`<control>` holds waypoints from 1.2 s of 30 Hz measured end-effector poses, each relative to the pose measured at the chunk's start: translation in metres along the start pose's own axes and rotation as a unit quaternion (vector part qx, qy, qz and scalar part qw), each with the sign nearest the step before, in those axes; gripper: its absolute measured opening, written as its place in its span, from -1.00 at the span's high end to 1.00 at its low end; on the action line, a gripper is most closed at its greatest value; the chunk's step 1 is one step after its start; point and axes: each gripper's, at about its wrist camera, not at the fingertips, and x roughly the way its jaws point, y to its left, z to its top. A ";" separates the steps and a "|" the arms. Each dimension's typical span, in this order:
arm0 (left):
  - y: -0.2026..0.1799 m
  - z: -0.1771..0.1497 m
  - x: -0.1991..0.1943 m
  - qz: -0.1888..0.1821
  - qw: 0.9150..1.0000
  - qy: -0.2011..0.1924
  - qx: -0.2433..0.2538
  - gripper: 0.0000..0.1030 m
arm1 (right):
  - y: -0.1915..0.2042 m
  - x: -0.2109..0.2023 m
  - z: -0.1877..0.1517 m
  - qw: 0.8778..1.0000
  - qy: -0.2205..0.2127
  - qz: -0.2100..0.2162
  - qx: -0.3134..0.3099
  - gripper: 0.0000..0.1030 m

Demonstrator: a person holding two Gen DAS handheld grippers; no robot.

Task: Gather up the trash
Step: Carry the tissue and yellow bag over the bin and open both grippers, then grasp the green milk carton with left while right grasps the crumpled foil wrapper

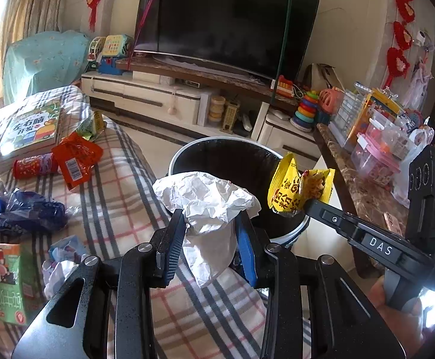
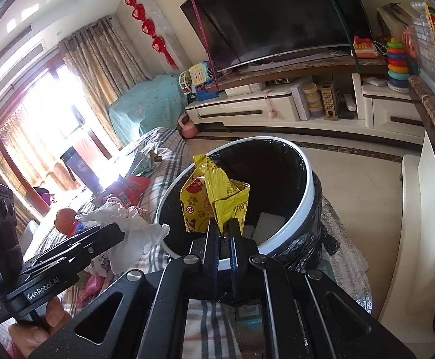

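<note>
- the left gripper (image 1: pixel 210 224) was closed partway on a crumpled white paper (image 1: pixel 208 200), its jaws stopped by the wad between them, and held it at the near rim of the black-lined trash bin (image 1: pixel 226 145), likely so a release would drop it inside.
- the right gripper (image 2: pixel 223 233) had its jaws nearly together, pinching the bottom edge of a yellow snack wrapper (image 2: pixel 214 200) upright over the bin's mouth, apparently for the same reason.
- only the left wrist view showed litter remaining on the plaid-covered surface (image 1: pixel 121 185): a red wrapper (image 1: pixel 75 158), a green carton (image 1: pixel 6 281), a blue bag (image 1: pixel 29 209).
- only the right wrist view showed the bin's bottom, where a white piece (image 2: pixel 269 224) lay.
</note>
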 end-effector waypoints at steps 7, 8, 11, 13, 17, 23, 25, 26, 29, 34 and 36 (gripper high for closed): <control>-0.006 0.008 0.010 -0.001 1.000 0.004 0.004 0.35 | -0.007 0.008 0.003 1.000 0.009 -0.007 0.001 0.88; -0.006 0.009 0.012 -0.001 1.000 0.005 0.004 0.35 | -0.008 0.008 0.004 1.000 0.010 -0.008 0.000 0.88; -0.008 0.013 0.018 -0.001 1.000 0.007 0.004 0.35 | -0.012 0.011 0.007 1.000 0.011 -0.010 0.000 0.88; -0.009 0.016 0.022 -0.002 1.000 0.008 0.004 0.34 | -0.014 0.013 0.010 1.000 0.013 -0.012 -0.001 0.88; -0.010 0.020 0.032 -0.006 1.000 0.015 0.001 0.25 | -0.017 0.017 0.015 1.000 0.019 -0.012 -0.004 0.80; -0.010 0.024 0.043 -0.001 1.000 0.023 0.001 -0.01 | -0.019 0.022 0.020 0.999 0.024 -0.020 -0.010 0.69; -0.006 0.024 0.044 -0.002 1.000 0.023 -0.004 -0.09 | -0.021 0.022 0.021 1.000 0.023 -0.019 -0.005 0.43; -0.006 0.023 0.044 -0.002 1.000 0.024 -0.005 -0.10 | -0.023 0.021 0.022 1.000 0.021 -0.016 -0.003 0.21; -0.002 0.020 0.042 0.000 1.000 0.026 -0.009 -0.13 | -0.022 0.018 0.022 1.000 0.015 -0.014 -0.002 0.12; 0.003 0.012 0.025 0.005 1.000 0.016 -0.013 -0.25 | -0.016 0.010 0.017 1.000 0.007 -0.006 -0.001 -0.11; 0.007 0.005 0.014 0.012 1.000 0.011 -0.013 -0.31 | -0.011 0.007 0.013 1.000 0.002 -0.003 -0.002 -0.34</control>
